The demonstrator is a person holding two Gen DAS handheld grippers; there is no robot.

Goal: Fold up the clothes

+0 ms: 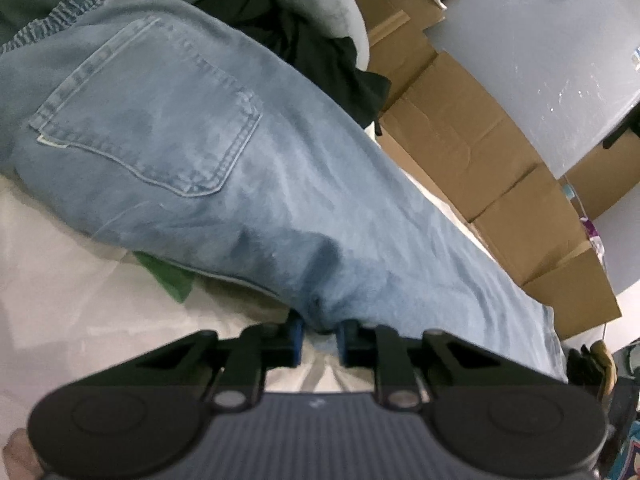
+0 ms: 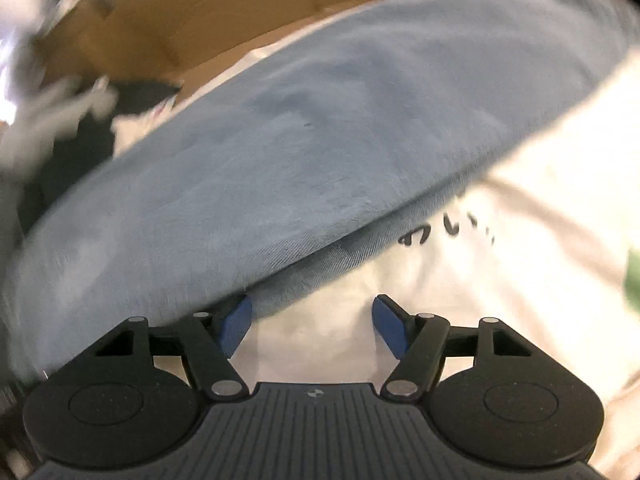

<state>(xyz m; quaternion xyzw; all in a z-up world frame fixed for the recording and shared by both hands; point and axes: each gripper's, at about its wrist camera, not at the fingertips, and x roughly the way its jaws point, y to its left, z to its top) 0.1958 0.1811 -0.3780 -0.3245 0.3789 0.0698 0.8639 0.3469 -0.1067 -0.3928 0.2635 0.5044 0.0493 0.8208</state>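
Nearest the left wrist camera sits the black body of the left tool [image 1: 320,334], its blue pads [image 1: 297,336] drawn close together and pinching a bunched fold of the jeans [image 1: 248,168] at the near edge of the cloth. Those light blue jeans are the biggest thing in view: they lie spread over a white sheet [image 1: 60,280], seat side up, with the elastic waistband at the far left, a stitched back pocket [image 1: 152,112] just below it, and one leg running off to the lower right. Beyond the jeans, a row of brown cardboard boxes [image 1: 472,152] lines the far edge of the sheet, and a pale grey wall [image 1: 540,60] rises behind them. A heap of black clothing [image 1: 304,44] rests at the top, touching the jeans beside the waistband. A small scrap of green fabric [image 1: 168,276] peeks out from under the near edge of the jeans. In the blurred right wrist view, the right tool [image 2: 312,322] stands wide open and grips nothing; its left blue pad [image 2: 236,324] is tucked just under the edge of the jeans leg [image 2: 300,152], while its right pad is apart from the denim, over the white sheet [image 2: 520,280], which bears some dark printed marks [image 2: 448,234].
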